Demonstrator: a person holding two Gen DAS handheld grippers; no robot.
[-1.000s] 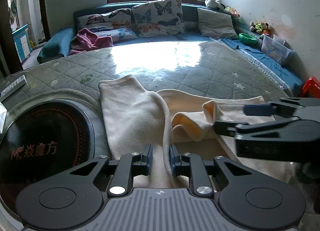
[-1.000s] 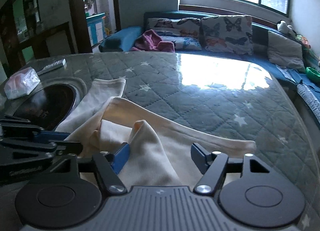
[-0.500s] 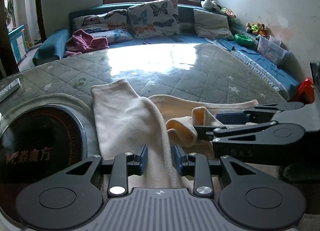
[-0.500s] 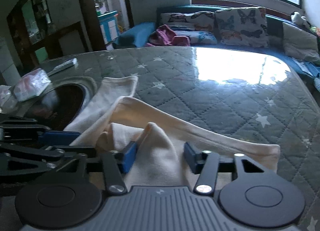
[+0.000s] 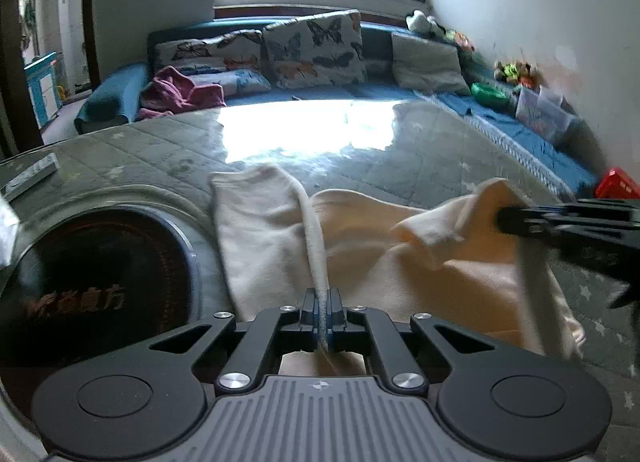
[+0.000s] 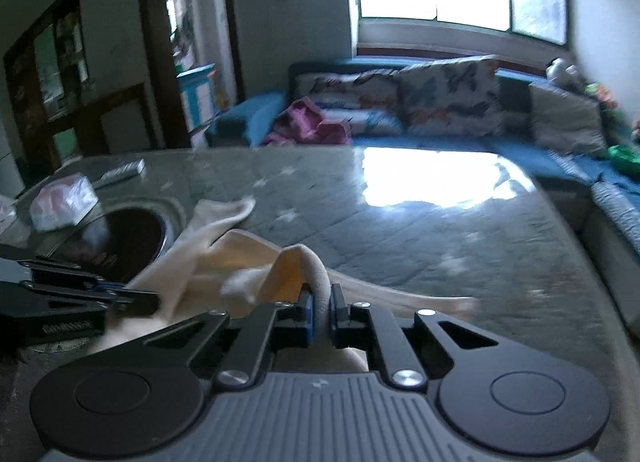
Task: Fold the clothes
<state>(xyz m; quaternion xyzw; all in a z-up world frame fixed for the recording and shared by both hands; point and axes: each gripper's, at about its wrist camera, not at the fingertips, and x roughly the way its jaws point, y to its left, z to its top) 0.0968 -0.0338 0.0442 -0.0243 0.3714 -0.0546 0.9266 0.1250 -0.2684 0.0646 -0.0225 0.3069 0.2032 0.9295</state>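
Note:
A cream garment (image 5: 264,230) lies on the grey quilted table (image 5: 400,150), one leg or sleeve reaching away to the left. My left gripper (image 5: 322,302) is shut on a raised fold of its near edge. My right gripper (image 6: 320,302) is shut on another bunched edge (image 6: 296,266) and holds it up off the table. In the left wrist view the right gripper (image 5: 560,218) comes in from the right with the lifted cloth (image 5: 460,218). In the right wrist view the left gripper (image 6: 100,294) sits at the left, on the garment (image 6: 208,246).
A round black hotplate (image 5: 92,278) is set into the table at the left. A remote (image 6: 124,172) and a plastic packet (image 6: 64,202) lie beyond it. A blue sofa with butterfly cushions (image 5: 316,46) and a pink cloth (image 5: 180,92) stands behind the table.
Both grippers have closed on the garment's near edge. The right gripper has moved right and up, lifting its bunch of cloth; the views are blurred by motion.

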